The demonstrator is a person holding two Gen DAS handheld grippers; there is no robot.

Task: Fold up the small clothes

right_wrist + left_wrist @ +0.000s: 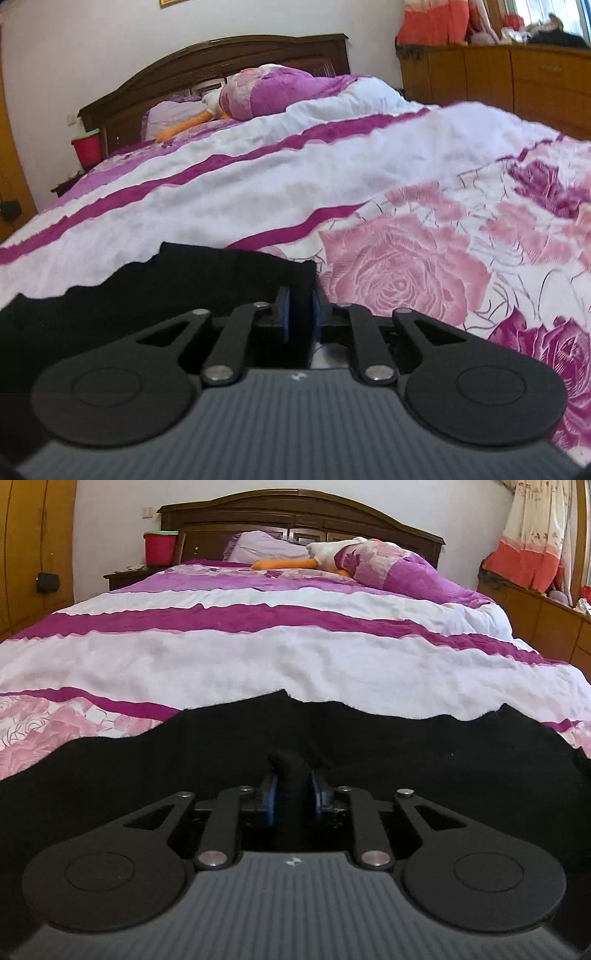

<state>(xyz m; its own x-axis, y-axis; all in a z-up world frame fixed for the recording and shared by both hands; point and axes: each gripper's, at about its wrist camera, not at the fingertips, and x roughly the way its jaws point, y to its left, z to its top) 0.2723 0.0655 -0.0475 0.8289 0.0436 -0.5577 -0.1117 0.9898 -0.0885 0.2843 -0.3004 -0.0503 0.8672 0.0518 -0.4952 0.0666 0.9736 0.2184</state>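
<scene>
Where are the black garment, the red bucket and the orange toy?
Black garment (406, 746), left wrist view: spread cloth.
Red bucket (159, 549), left wrist view: its side.
Orange toy (284, 563), left wrist view: its long orange part.

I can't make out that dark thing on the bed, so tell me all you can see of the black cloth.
The black cloth is a dark, matte, soft-looking fabric with no visible print, lying spread on the bedspread at the near end of the bed. Its far edge is wavy and uneven. The left gripper pinches a raised fold of it between blue pads; the right gripper is shut on its right-hand edge. What garment it is cannot be told.
</scene>
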